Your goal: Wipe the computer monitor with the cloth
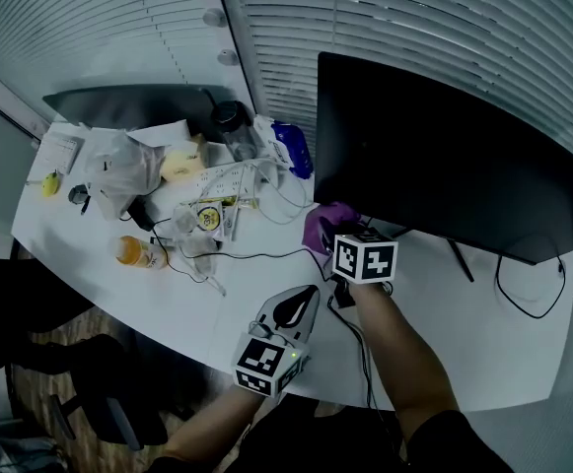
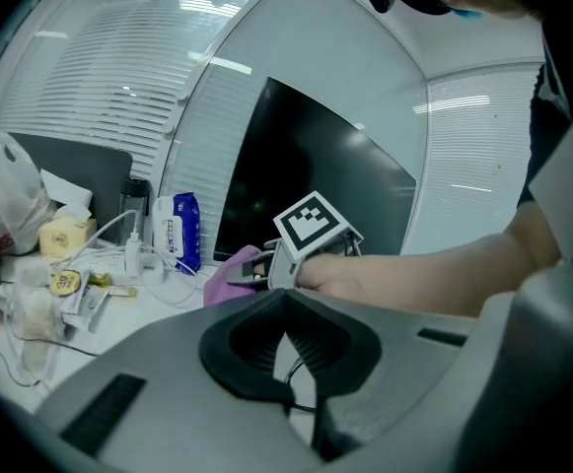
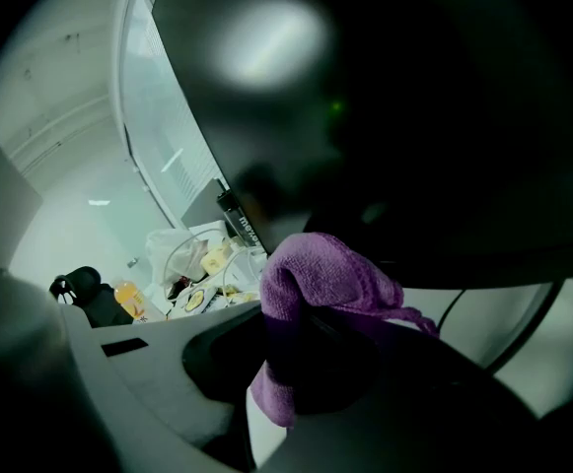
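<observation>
The purple cloth (image 3: 330, 269) is clamped between the jaws of the right gripper (image 3: 296, 323). It bunches up in a rounded fold above them, and a tail hangs down past the pads. In the right gripper view the fold sits close in front of the dark monitor (image 3: 434, 116), which fills the upper right of that view; I cannot tell whether cloth and screen touch. From the head view the cloth lies just below the monitor's lower left corner, low over the white desk (image 1: 434, 353).

The left gripper (image 2: 285, 294) has its jaws together with nothing between them. It hangs nearer the desk's front edge and is apart from the cloth.

The screen stretches away to the right of the cloth, wide and dark. The desk beneath it is mostly bare, with only a thin stand leg (image 1: 461, 260) and a loop of cable (image 1: 529, 294) there. The left side is crowded: a blue wipes pack (image 1: 294, 148) stands near the monitor's left edge, white cables (image 1: 266, 190) trail close to the cloth, and further off are a plastic bag (image 1: 120, 166) and an orange bottle (image 1: 134, 252).

The right forearm comes up from the bottom of the head view, bare below a dark sleeve, and reaches straight forward with the marker cube on top. The left gripper angles up and to the right, its closed tips aimed at the right gripper's cube
</observation>
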`<state>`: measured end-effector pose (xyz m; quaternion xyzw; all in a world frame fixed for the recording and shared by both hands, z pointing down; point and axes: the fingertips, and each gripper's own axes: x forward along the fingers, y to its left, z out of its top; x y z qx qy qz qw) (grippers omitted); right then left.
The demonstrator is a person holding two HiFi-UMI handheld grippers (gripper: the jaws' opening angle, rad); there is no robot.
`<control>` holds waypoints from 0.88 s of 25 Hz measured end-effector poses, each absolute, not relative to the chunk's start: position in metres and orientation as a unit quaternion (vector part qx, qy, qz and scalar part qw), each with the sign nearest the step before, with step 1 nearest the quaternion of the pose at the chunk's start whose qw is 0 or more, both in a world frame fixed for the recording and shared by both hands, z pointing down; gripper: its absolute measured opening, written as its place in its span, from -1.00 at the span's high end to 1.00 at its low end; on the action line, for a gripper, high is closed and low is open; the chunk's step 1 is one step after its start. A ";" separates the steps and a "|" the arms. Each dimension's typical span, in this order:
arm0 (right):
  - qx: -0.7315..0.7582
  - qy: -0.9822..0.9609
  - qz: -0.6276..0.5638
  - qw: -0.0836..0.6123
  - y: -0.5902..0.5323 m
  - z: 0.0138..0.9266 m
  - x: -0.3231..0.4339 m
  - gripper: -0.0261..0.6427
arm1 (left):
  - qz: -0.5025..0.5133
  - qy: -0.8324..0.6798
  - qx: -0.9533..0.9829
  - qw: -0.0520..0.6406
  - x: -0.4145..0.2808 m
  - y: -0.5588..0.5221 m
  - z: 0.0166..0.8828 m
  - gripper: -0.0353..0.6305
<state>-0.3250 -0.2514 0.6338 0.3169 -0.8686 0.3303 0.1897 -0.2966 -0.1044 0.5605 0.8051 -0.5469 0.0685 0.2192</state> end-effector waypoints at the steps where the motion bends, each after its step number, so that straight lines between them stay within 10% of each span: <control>1: 0.322 -0.866 0.333 0.187 -0.252 0.635 -0.317 0.74 | 0.070 -0.543 0.808 0.219 -0.290 -0.105 0.561 0.88; 22: 0.431 -0.810 0.361 0.165 -0.264 0.623 -0.106 0.74 | 0.085 -0.450 0.861 0.222 -0.139 -0.120 0.538 0.88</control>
